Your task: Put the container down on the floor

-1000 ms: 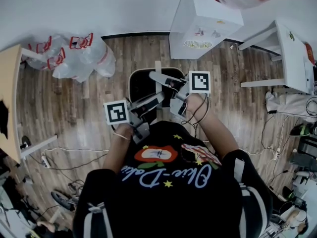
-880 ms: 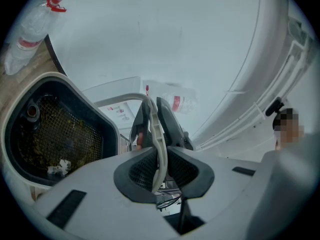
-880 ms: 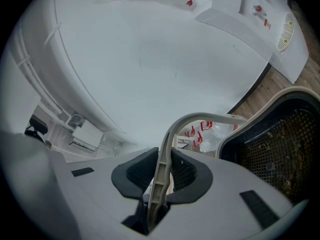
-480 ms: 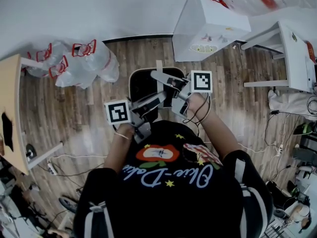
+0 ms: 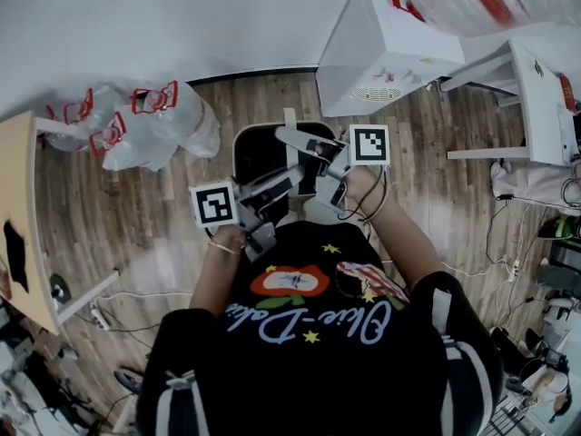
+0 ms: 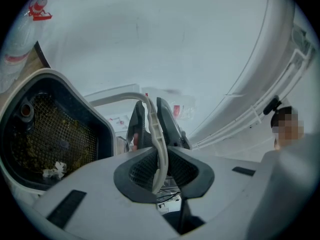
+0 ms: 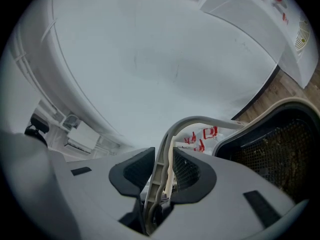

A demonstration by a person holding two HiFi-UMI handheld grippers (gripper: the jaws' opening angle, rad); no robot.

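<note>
The container [image 5: 247, 157] is a black bin with a white rim and a thin white bail handle. It hangs above the wooden floor in front of the person. My left gripper [image 5: 289, 180] is shut on the handle [image 6: 159, 139], with the bin's mesh inside [image 6: 55, 134] at its left. My right gripper [image 5: 292, 140] reaches in from the right. Its jaws have just been opening, and the handle [image 7: 200, 121] stands loosely between its pads [image 7: 190, 169]. The bin's rim [image 7: 280, 109] shows at the right of that view.
White plastic bags with red handles [image 5: 154, 121] lie by the wall at the left. A white cabinet [image 5: 386, 39] stands at the back right, with a white table [image 5: 536, 98] beyond it. A wooden tabletop [image 5: 18, 198] is at the far left, and cables [image 5: 127, 298] run over the floor.
The person, both grippers and the container have shifted a little across the floor; bags and cabinet slid in the head view. The left grip on the handle looks the same.
</note>
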